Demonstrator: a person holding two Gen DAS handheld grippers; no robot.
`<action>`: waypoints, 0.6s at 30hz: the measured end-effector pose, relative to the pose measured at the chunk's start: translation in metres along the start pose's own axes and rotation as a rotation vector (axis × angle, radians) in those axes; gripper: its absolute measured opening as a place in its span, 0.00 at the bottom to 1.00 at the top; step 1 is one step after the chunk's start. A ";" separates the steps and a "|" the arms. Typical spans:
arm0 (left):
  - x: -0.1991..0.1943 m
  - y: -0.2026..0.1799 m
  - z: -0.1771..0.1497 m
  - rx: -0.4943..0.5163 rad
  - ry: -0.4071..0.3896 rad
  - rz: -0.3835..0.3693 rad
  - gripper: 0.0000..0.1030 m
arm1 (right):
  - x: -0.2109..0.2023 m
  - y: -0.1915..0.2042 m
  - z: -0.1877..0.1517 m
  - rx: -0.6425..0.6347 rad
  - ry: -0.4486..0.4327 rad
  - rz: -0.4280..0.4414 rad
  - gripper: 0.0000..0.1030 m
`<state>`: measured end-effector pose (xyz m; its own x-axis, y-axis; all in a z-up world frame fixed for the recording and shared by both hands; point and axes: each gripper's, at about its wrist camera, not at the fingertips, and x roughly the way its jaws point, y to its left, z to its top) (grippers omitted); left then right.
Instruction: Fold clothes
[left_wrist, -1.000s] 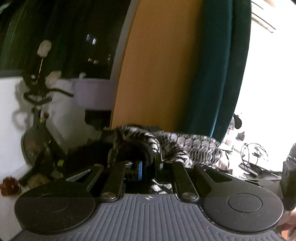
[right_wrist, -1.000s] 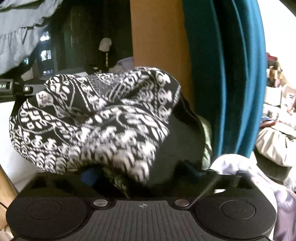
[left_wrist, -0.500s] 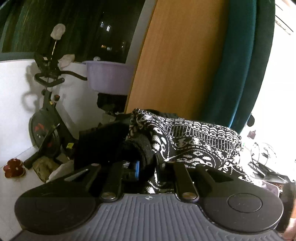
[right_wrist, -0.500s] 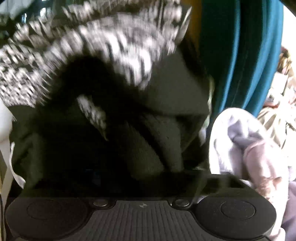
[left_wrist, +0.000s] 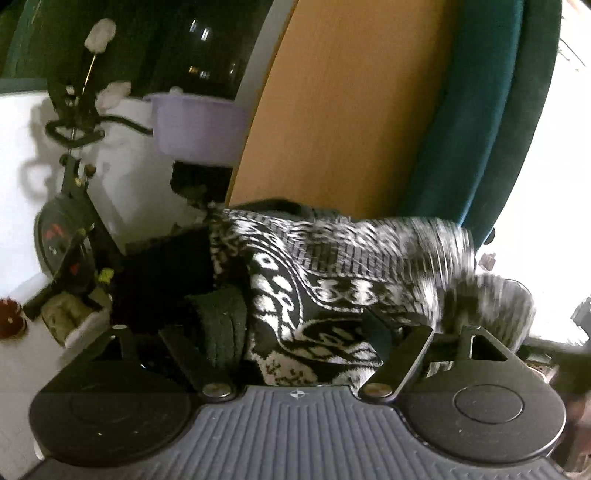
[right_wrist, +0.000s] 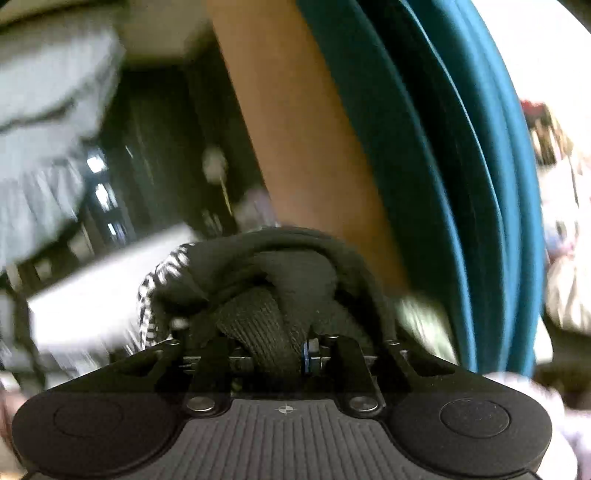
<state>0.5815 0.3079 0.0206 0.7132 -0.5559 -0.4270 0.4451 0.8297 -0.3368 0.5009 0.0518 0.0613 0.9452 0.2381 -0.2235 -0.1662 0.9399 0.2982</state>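
A black-and-white patterned knit sweater (left_wrist: 332, 280) with black ribbed trim hangs in the air between both grippers. In the left wrist view my left gripper (left_wrist: 291, 332) stands open, its finger links splayed wide. The sweater drapes loosely across the gap and hides the fingertips. A black ribbed cuff (left_wrist: 221, 325) lies by the left finger. In the right wrist view my right gripper (right_wrist: 277, 347) is shut on a bunched black ribbed edge of the sweater (right_wrist: 266, 306). Only a strip of the white pattern (right_wrist: 147, 306) shows at its left. This view is motion-blurred.
An exercise bike (left_wrist: 66, 236) and a lavender basin (left_wrist: 195, 125) stand to the left against a white wall. A wooden panel (left_wrist: 343, 110) and a teal curtain (left_wrist: 480, 129) rise straight ahead. A pale garment (right_wrist: 44, 92) hangs upper left, and light cloth (right_wrist: 517, 387) is heaped lower right.
The left gripper's fingers have spread from shut to open, and the sweater now lies loose between them. The right gripper swung with the sweater; the patterned bulk dropped from its view.
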 end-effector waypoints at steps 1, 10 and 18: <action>0.003 0.000 -0.002 -0.010 0.005 -0.007 0.77 | 0.000 0.005 0.005 -0.029 -0.027 0.014 0.16; 0.016 -0.008 -0.016 0.044 0.028 -0.041 0.71 | 0.040 0.008 -0.040 -0.186 0.152 0.002 0.19; 0.023 -0.015 -0.022 0.084 0.043 -0.097 0.95 | 0.056 -0.027 -0.042 -0.021 0.236 -0.049 0.36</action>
<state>0.5796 0.2814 -0.0023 0.6414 -0.6341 -0.4319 0.5559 0.7721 -0.3080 0.5470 0.0498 0.0016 0.8610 0.2400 -0.4484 -0.1299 0.9562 0.2624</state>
